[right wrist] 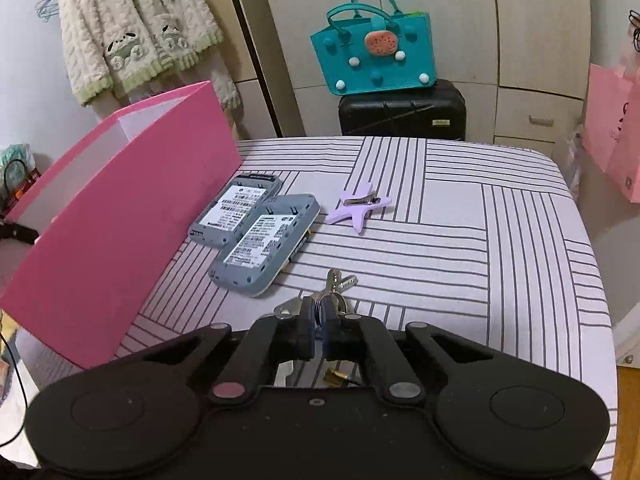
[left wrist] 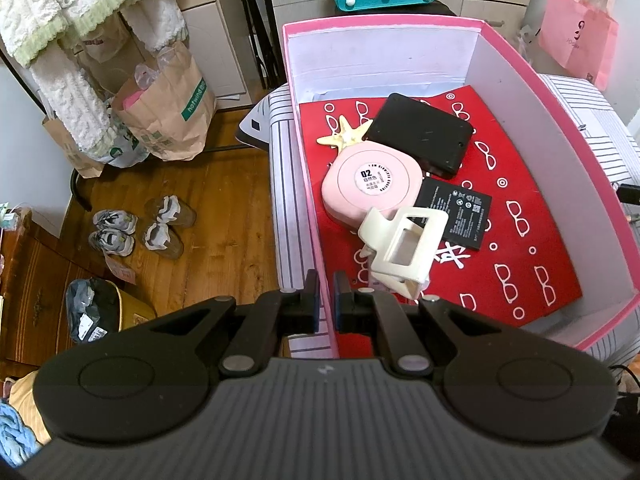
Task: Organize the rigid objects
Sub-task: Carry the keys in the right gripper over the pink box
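A cream knitted cardigan [right wrist: 136, 36] with green trim hangs at upper left of the right wrist view, while a teal felt handbag [right wrist: 374, 54] sits on a black suitcase [right wrist: 402, 114] at top centre. A pink shopping bag [right wrist: 612, 136] hangs at the right edge. In the left wrist view, brown paper bags [left wrist: 168, 120] stand on the wooden floor [left wrist: 224, 208] above two pairs of shoes [left wrist: 140, 228].

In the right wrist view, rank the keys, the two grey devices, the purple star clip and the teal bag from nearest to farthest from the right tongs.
1. Keys: at the tips of the right tongs, which are shut on the ring.
2. Nearer grey device: just left, ahead.
3. Farther grey device: beside the pink box.
4. Purple star clip: mid-bed; close to item 3, hard to separate.
5. Teal bag: on the suitcase behind the bed.
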